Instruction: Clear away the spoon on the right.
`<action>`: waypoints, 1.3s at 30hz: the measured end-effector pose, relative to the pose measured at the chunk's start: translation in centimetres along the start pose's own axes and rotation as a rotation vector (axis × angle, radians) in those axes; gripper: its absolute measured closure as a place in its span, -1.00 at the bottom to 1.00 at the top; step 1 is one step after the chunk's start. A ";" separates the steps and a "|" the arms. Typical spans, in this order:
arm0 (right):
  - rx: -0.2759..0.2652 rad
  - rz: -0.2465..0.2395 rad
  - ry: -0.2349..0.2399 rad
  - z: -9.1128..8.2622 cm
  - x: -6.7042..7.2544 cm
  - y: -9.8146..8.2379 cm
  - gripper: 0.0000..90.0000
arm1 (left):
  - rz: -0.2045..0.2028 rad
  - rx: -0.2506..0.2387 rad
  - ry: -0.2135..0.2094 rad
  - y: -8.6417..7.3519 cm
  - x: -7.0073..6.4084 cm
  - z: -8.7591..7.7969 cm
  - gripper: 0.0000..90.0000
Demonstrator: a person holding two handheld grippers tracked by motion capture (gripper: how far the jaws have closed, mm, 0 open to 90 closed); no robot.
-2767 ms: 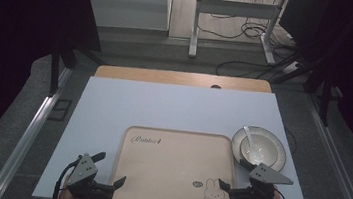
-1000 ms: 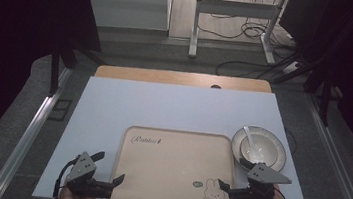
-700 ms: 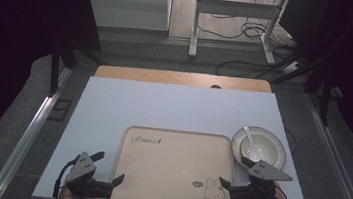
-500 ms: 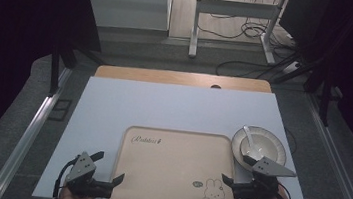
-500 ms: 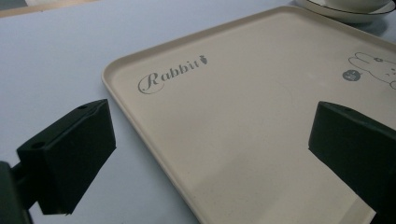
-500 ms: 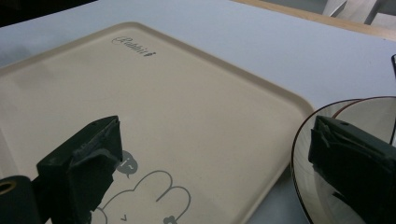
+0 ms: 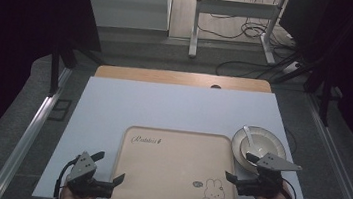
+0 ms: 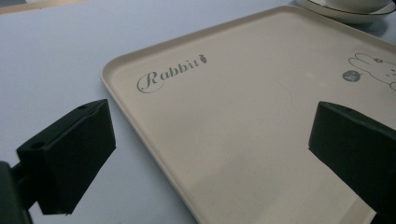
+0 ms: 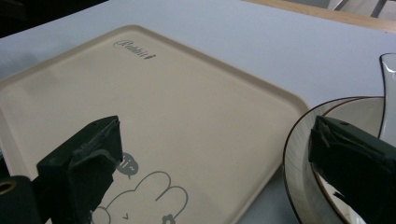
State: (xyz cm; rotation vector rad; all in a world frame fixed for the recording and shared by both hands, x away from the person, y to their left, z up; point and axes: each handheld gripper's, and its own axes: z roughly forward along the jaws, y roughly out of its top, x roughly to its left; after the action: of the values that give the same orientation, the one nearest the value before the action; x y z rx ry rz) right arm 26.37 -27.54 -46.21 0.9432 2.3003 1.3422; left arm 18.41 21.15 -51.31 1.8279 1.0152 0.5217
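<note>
jaws of both grippers spread wide over tray (image 7: 176,170); right gripper (image 7: 246,175) seemingly above plate (image 7: 274,141).

Lab or recording studio. White table (image 7: 173,107) ringed by dark curtains; metal rails (image 7: 27,135) along floor; loose cables (image 7: 253,30) and power strip (image 7: 289,68) behind; bare desk frame (image 7: 234,15) against pale wall.

Tongs (image 9: 219,172) agape over tray (image 9: 140,93), plate (image 9: 303,154).

Left gripper (image 7: 106,169) and right gripper (image 7: 242,173) both held low, jaws spread wide apart
</note>
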 end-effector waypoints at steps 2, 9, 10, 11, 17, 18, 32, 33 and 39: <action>0.009 0.012 -0.006 -0.1 -0.3 0.2 -0.94 | 0.001 0.001 0.003 0.0 0.0 0.0 -0.99; 0.040 0.021 -0.046 -0.1 -0.9 0.6 -1.00 | 0.003 0.010 0.001 0.0 0.0 0.1 -0.99; 0.042 0.021 -0.050 -0.1 -1.0 0.6 -1.00 | 0.003 0.010 0.001 0.0 0.0 0.1 -0.99; 0.042 0.021 -0.050 -0.1 -1.0 0.6 -1.00 | 0.003 0.010 0.001 0.0 0.0 0.1 -0.99; 0.050 0.027 -0.072 -0.2 -1.5 1.1 -1.00 | 0.005 0.016 -0.001 -0.1 0.0 0.2 -0.99; 0.057 0.028 -0.075 -0.1 -1.7 1.1 -1.00 | 0.005 0.017 0.000 -0.1 0.0 0.2 -0.99; 0.093 0.043 -0.086 -0.3 -3.0 1.7 -0.89 | 0.003 0.009 0.008 -0.1 0.1 0.1 -0.99; 0.094 0.047 -0.085 -0.3 -3.2 1.9 -0.88 | 0.003 0.008 0.008 0.0 0.1 0.1 -0.99; 0.111 0.041 -0.091 -0.3 -3.7 2.5 -0.83 | 0.004 0.008 0.010 0.0 0.1 0.1 -0.99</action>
State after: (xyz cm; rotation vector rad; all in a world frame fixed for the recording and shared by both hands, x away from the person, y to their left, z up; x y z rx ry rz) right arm 29.85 -29.37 -44.14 1.0683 2.3178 1.1720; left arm 18.49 21.22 -51.38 1.8361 1.0215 0.5307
